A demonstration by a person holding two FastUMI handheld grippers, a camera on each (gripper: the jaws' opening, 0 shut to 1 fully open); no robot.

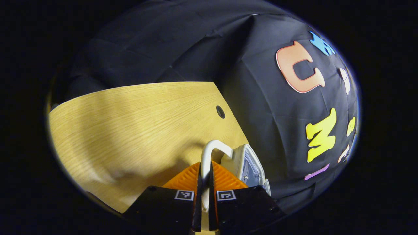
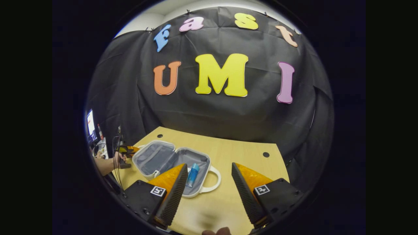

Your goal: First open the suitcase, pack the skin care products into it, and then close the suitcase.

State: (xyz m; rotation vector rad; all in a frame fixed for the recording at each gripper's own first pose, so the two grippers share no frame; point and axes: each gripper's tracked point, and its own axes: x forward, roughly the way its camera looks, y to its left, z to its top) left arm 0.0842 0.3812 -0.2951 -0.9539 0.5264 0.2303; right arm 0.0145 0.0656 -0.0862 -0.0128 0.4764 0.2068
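Two steps look done: your suitcase [image 2: 173, 163] lies open on the table [image 2: 228, 195] with a blue bottle [image 2: 192, 174] inside. Your left gripper [image 1: 205, 173] clamps its handle [image 1: 209, 153] for closing; your right gripper [image 2: 209, 182] hovers spread.

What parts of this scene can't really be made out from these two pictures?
- Right gripper view: the blue bottle in the open suitcase is partly hidden by the right gripper; anything else packed there is unclear.
- Right gripper view: the left gripper is too small to read, cut off near the edge.
- Left gripper view: the left gripper covers the lower part of the white handle.
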